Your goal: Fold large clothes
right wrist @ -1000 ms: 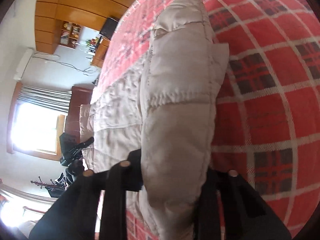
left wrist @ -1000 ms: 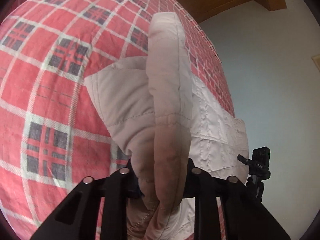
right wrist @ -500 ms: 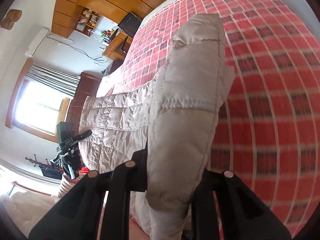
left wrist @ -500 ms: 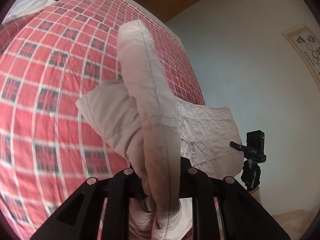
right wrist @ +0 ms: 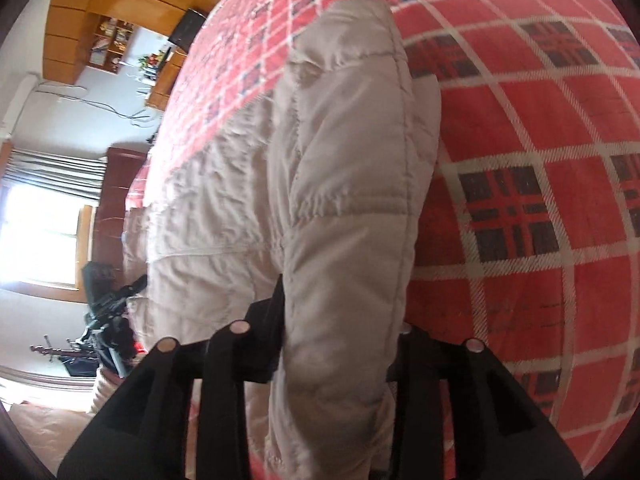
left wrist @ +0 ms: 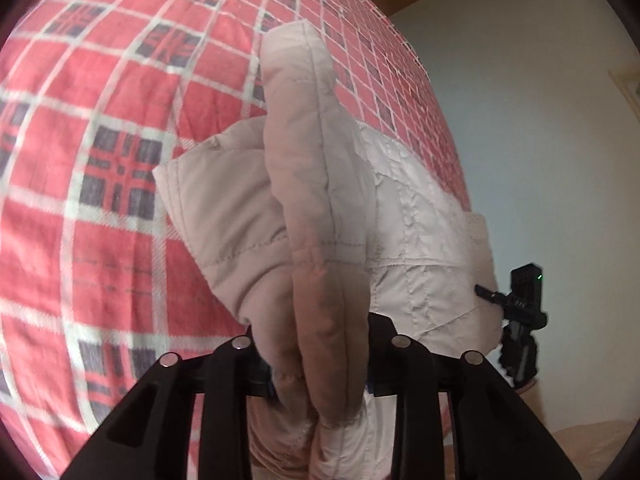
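Left wrist view: quilted beige jacket (left wrist: pixel 320 216) bunched into a thick vertical ridge, running up from between the black fingers.
Left gripper (left wrist: pixel 320 364): clenched on that ridge of jacket; padding bulges out on both sides of the jaws and hangs below them.
Jacket, left side: a flap spreads toward the left over the bed, stitch lines visible.
Jacket, right side: paler quilted panel stretches toward the right edge of the bed, reaching the other tool.
Bed cover (left wrist: pixel 92 168): red plaid with white lines and dark checks; fills the left and top of the frame; slightly blurred.
Beyond the right edge of the bed: pale wall (left wrist: pixel 520 120); strip of brown wood at top.
Right gripper, seen from the left wrist (left wrist: pixel 520 300): black, green light on its body, at the far end of the pale panel; grip not readable from this side.
Right wrist view: same jacket (right wrist: pixel 352 200) as a fat padded roll rising from between the fingers.
Right gripper (right wrist: pixel 340 340): clamped on the roll; fabric fills the gap completely.
Jacket body: lies flat on the bed cover (right wrist: pixel 520 128) toward the left, wrinkled, near the bed's left edge.
Left gripper, seen from the right wrist (right wrist: pixel 104 300): black tool at the jacket's far end.
Room beyond: bright window (right wrist: pixel 40 232) with curtain, wood panelling (right wrist: pixel 112 0) with shelves, dark screen (right wrist: pixel 186 26).
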